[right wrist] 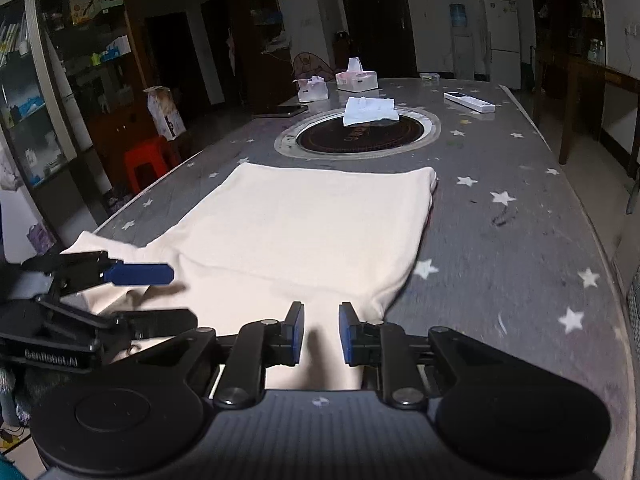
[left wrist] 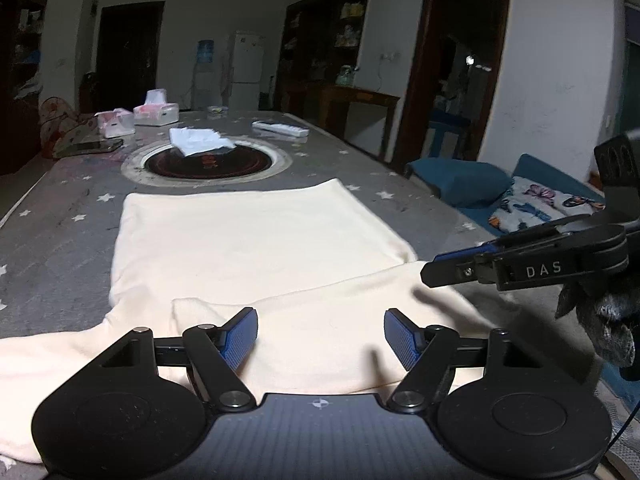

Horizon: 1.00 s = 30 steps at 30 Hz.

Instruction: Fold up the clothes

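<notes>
My left gripper [left wrist: 320, 338] hangs spread over the near edge of the cream garment [left wrist: 256, 248], which stretches lengthwise toward the frame's top on the starred table [left wrist: 60, 216]; my right gripper [right wrist: 321, 334], narrowly parted, straddles cloth at lower centre, pinching nothing I can see.

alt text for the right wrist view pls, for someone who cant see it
A cream garment lies partly folded on a grey star-patterned table, with the right gripper low over its near edge, jaws slightly apart and gripping nothing. The left gripper reaches in from the left, open. Beyond are a round black hob, tissue boxes and a white remote.
</notes>
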### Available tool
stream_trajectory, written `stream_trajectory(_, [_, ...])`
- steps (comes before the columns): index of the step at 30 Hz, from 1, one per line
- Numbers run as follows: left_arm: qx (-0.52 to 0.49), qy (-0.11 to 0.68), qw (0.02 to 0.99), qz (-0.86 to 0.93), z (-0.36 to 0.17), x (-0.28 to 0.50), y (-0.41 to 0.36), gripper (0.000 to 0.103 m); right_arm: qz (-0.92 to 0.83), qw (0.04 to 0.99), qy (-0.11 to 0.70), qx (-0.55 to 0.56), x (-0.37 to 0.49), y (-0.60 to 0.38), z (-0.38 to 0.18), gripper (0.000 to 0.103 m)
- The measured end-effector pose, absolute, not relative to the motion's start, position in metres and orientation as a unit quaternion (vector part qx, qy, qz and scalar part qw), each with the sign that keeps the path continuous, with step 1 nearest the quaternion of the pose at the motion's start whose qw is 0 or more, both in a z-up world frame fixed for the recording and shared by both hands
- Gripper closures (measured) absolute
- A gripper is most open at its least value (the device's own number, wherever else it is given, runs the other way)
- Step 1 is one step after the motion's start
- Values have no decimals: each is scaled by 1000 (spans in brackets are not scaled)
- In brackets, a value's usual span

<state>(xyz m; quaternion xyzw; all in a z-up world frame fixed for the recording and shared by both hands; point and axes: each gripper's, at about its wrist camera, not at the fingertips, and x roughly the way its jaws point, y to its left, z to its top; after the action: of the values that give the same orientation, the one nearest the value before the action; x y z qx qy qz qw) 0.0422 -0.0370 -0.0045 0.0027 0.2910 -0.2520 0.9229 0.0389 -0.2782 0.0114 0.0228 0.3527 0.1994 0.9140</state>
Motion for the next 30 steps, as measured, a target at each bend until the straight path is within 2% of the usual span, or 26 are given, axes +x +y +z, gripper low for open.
stream_trajectory(10, [-16, 297, 929, -218, -2, 43, -16, 31, 199, 912, 357, 16, 46, -272, 0, 75])
stream_trajectory(23, [-19, 298, 933, -202, -1, 34, -7, 34, 210, 914, 347, -6, 43, -262, -3, 52])
stream_trajectory(26, [-26, 304, 934, -185, -3, 32, 3, 40, 212, 914, 345, -12, 42, -259, -3, 48])
stream_trajectory(30, [-38, 315, 932, -175, -8, 33, 12, 61, 212, 915, 343, -17, 40, -257, -4, 44])
